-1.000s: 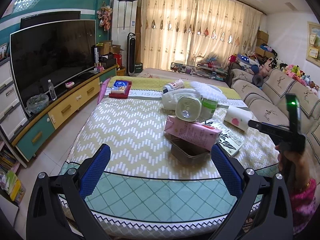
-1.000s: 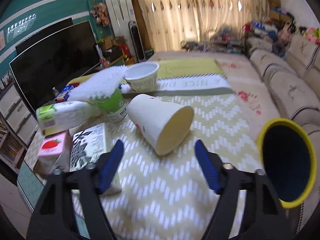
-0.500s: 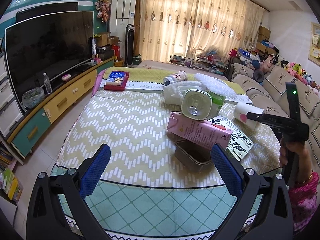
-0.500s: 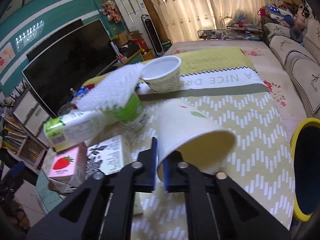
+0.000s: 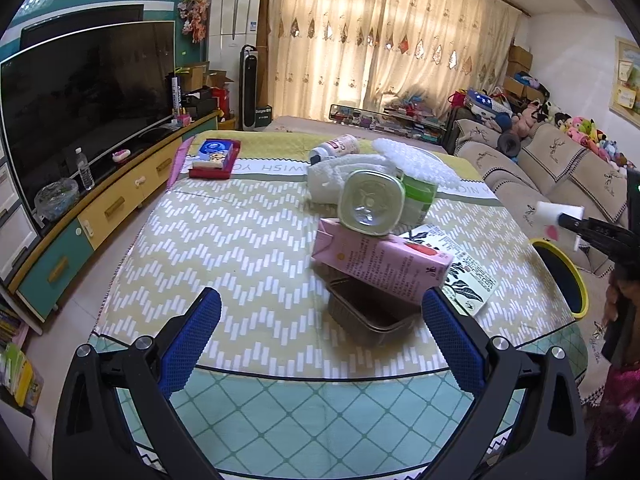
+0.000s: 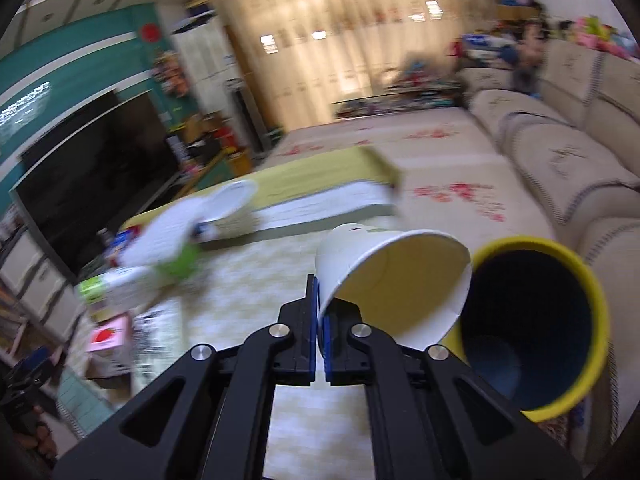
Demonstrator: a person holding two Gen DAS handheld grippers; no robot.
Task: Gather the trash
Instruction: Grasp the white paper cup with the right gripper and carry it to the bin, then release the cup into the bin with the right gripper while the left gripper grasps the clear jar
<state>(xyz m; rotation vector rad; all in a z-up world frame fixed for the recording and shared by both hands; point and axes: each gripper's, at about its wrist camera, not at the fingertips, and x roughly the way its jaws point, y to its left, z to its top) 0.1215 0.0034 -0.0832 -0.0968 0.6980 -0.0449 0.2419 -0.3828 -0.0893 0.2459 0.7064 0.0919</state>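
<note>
A second ago the white paper cup (image 6: pixel 394 276) lay on its side on the counter (image 5: pixel 248 240); now the right gripper (image 6: pixel 320 320) has its jaws pinching the cup's rim and has carried it right, beside the mouth of the yellow-rimmed dark bin (image 6: pixel 536 320). Dropping it in looks like the next step. The left gripper (image 5: pixel 320 336), jaws spread and empty, has stayed short of the pink strawberry milk carton (image 5: pixel 380 260) and brown tray (image 5: pixel 368 316), which await collection.
</note>
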